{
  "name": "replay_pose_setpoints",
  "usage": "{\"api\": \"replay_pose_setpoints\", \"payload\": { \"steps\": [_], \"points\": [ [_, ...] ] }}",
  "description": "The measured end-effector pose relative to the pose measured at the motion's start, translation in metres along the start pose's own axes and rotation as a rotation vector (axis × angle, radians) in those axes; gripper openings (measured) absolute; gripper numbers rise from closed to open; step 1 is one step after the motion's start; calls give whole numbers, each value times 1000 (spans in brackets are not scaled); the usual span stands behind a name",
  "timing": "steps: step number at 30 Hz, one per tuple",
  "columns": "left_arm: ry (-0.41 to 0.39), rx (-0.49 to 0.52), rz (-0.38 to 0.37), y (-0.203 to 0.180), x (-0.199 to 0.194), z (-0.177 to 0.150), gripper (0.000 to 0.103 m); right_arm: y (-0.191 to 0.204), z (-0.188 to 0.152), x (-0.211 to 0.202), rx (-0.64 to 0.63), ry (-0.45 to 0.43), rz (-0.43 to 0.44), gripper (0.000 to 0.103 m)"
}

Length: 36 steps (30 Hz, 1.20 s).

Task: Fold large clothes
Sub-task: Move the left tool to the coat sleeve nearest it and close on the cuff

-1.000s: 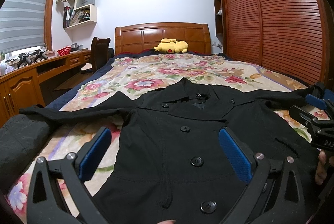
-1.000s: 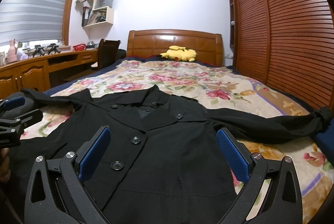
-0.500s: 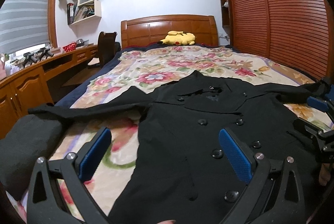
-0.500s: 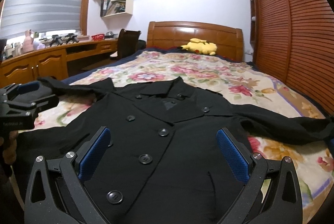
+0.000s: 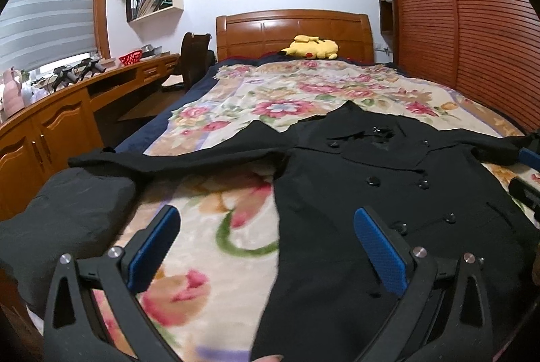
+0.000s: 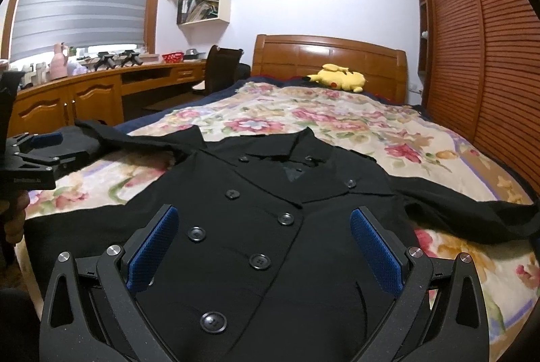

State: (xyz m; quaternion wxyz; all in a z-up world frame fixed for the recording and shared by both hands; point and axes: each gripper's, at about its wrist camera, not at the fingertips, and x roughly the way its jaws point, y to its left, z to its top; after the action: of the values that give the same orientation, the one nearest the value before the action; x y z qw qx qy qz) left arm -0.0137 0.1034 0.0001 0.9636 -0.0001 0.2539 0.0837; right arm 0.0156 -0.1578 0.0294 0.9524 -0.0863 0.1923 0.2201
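A black double-breasted coat (image 5: 388, 193) (image 6: 270, 210) lies face up on the flowered bedspread (image 5: 303, 92) (image 6: 337, 122), sleeves spread to both sides. My left gripper (image 5: 266, 237) hovers open above the coat's left edge and the bare bedspread beside it, holding nothing. In the right wrist view my right gripper (image 6: 265, 240) hangs open over the coat's buttoned front, holding nothing. The left gripper (image 6: 37, 149) also shows at the right wrist view's left edge, near the left sleeve. The right gripper (image 5: 526, 173) peeks in at the left wrist view's right edge.
A dark folded garment (image 5: 67, 220) lies at the bed's near left corner. A yellow plush toy (image 5: 310, 48) (image 6: 341, 78) rests by the wooden headboard. A long wooden desk (image 6: 84, 95) and chair (image 6: 222, 68) stand left of the bed; slatted wardrobe doors (image 5: 472, 41) run along the right.
Both cameras have swung left: the coat has slid rightward in each view. The left gripper now sits over the coat's left edge instead of its middle. Both stayed open.
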Motion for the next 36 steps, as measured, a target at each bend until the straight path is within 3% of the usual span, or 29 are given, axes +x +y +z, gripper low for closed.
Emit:
{"api": "replay_pose_setpoints", "payload": {
  "steps": [10,19,28,36],
  "points": [
    [67,32,29,32,24,12,103,37,33,17,-48,10,57,103],
    [132,-15,-7,75,63,30,103,73,59,55,-66,25,118,103],
    [181,-117,-5,129,116,59,97,74,48,91,-55,85,150,103],
    [301,-231,29,169,173,59,94,70,39,105,-46,122,167,103]
  ]
}}
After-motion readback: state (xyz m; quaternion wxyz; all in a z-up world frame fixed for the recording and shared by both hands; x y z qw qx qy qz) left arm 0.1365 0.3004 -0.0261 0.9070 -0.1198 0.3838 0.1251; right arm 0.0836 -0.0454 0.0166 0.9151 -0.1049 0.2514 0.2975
